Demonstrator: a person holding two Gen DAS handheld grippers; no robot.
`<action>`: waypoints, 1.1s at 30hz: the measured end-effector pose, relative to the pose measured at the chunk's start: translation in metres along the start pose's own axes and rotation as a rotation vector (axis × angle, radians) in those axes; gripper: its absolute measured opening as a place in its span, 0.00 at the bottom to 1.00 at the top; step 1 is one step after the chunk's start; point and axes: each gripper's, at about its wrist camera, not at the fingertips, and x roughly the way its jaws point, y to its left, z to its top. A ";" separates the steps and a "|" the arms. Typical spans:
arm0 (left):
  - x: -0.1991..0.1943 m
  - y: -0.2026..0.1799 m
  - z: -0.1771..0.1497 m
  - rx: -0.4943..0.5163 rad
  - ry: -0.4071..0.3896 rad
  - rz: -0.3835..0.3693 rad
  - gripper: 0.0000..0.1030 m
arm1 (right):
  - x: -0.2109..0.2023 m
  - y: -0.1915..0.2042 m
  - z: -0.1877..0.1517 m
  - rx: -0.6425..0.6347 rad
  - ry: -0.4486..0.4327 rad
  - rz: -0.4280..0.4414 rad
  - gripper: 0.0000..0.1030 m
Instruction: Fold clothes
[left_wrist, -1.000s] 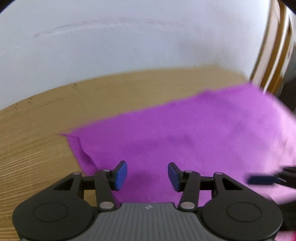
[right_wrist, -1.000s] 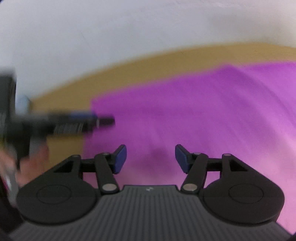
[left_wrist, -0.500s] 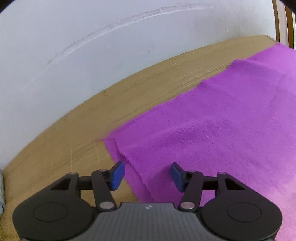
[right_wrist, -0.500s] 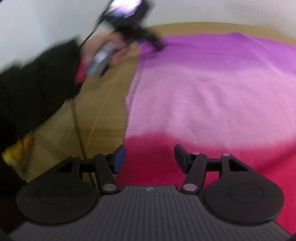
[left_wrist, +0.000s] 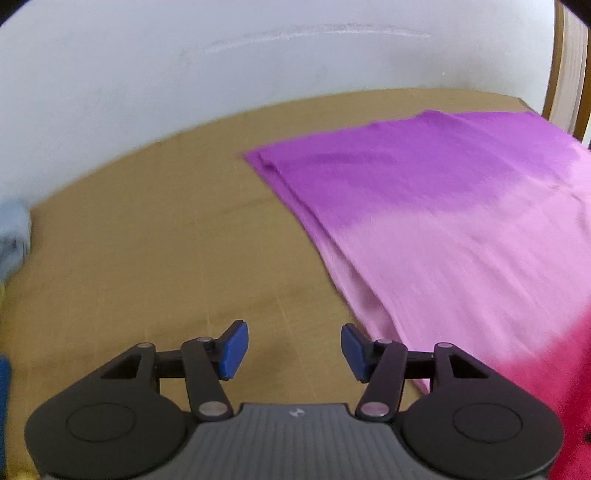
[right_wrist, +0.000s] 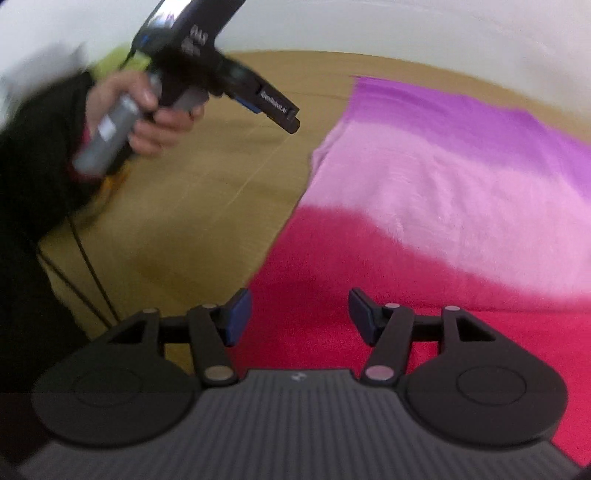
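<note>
Hand holding the released left gripper shows only beyond the released right gripper, over cloth.

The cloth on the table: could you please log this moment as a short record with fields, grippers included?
cloth: three bands, purple, pink and red, lying flat, doubled at its left edge
table: wooden, cloth on its right part
left gripper: open, over bare wood beside the cloth's edge, holding nothing
right gripper: open, over the red band, holding nothing
left hand: bare, black sleeve, gripping the left gripper's handle
wall: white, behind the table
</note>
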 end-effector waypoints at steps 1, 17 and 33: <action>-0.009 0.001 -0.010 -0.020 0.014 -0.011 0.57 | -0.006 -0.002 -0.005 -0.028 0.012 0.009 0.59; -0.076 -0.031 -0.104 -0.120 0.083 0.058 0.57 | 0.000 0.019 -0.053 -0.143 0.007 0.199 0.36; -0.095 -0.093 -0.130 0.057 0.038 -0.148 0.57 | -0.005 -0.045 -0.050 0.344 -0.087 0.391 0.06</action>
